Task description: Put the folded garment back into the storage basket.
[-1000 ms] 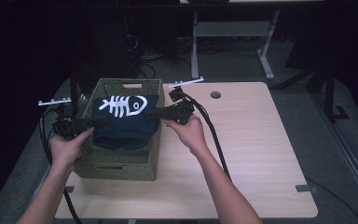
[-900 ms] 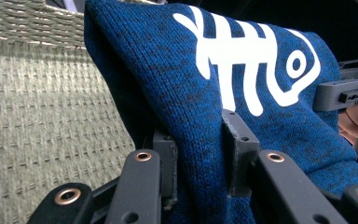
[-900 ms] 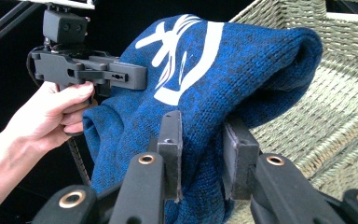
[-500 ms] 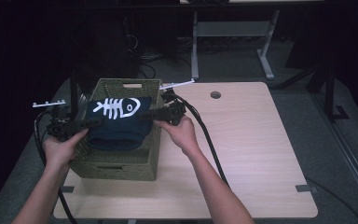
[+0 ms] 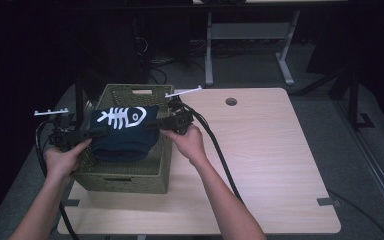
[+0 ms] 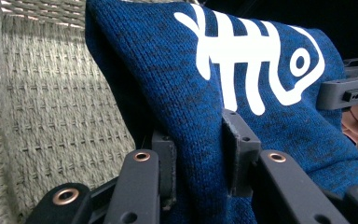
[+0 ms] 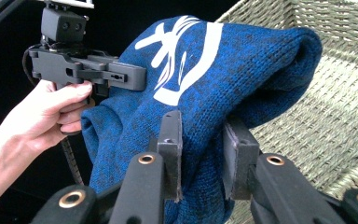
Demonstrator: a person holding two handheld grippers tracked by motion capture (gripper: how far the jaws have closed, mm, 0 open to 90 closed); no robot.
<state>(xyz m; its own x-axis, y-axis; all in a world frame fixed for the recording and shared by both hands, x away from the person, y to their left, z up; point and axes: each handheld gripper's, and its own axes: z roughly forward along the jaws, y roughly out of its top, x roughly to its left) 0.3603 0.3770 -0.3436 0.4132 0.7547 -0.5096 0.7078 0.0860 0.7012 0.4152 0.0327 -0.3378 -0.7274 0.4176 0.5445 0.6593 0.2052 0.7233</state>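
A folded blue knit garment (image 5: 122, 132) with a white fish-skeleton print is held above a woven basket (image 5: 125, 175), which stands toward the 9 o'clock side of the wooden surface (image 5: 270, 165). The left tongs (image 5: 91, 134) are clamped on the garment's edge at 9 o'clock; in the left gripper view both pads (image 6: 242, 149) press into the knit with fabric bunched between them. The right tongs (image 5: 156, 125) are likewise closed on the opposite edge at 3 o'clock, fabric pinched between the pads (image 7: 170, 140). The garment hangs between the two grips, its lower part sagging within the basket walls; whether it touches the basket floor cannot be told. Judgement: the grasp is complete and the load is carried by both hands, so the work stands at mid-transfer. From these pictures alone it cannot be settled whether the garment is going in or coming out. Left to do: finish the move and let go.
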